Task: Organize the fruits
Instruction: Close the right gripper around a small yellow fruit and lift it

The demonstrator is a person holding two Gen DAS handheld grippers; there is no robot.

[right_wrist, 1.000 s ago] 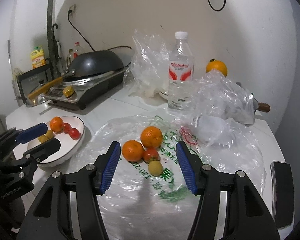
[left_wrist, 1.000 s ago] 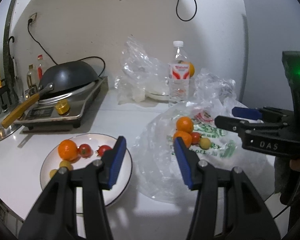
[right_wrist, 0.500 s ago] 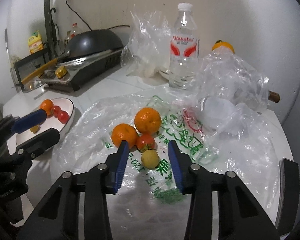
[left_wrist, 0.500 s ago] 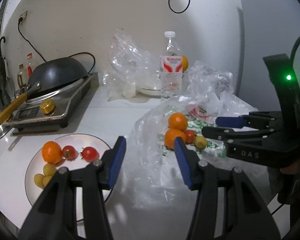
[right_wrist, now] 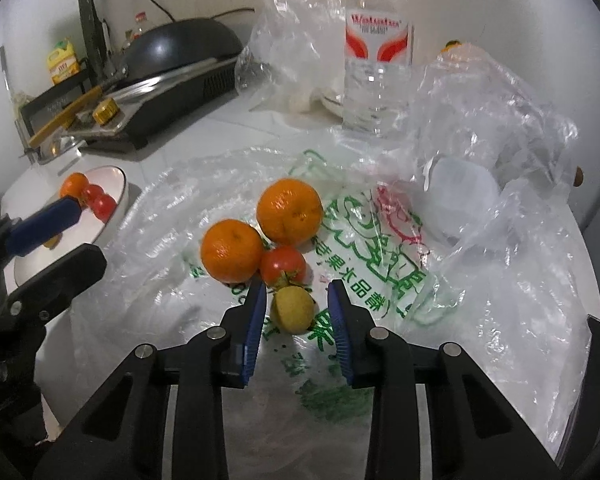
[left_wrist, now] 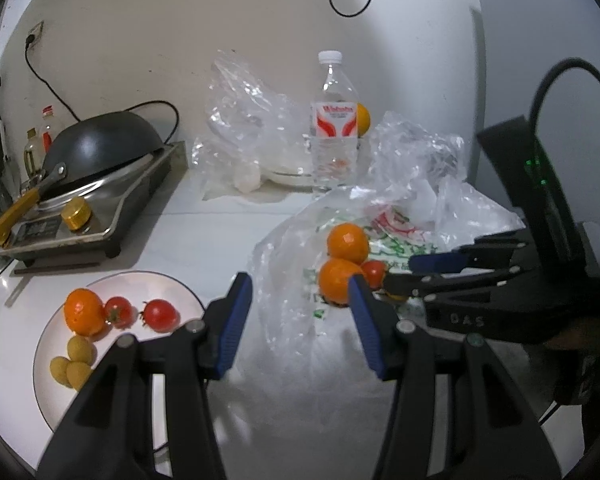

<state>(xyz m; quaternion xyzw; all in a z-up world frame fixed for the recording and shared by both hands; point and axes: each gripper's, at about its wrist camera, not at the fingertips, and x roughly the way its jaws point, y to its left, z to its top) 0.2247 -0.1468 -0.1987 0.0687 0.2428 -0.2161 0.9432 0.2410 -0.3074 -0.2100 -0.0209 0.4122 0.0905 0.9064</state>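
I am closing my right gripper (right_wrist: 296,316) around the small yellow fruit (right_wrist: 292,309) at lower center, pads not yet pressing, while my left gripper (left_wrist: 300,312) is waiting half-open and empty beside the plate (left_wrist: 44,344).

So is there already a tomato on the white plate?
Yes, the left wrist view shows two red tomatoes on the white plate, beside an orange and three small yellow fruits.

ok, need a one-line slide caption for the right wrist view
Right gripper closing around a small yellow-green round fruit on a printed clear plastic bag, beside two oranges and a red tomato.
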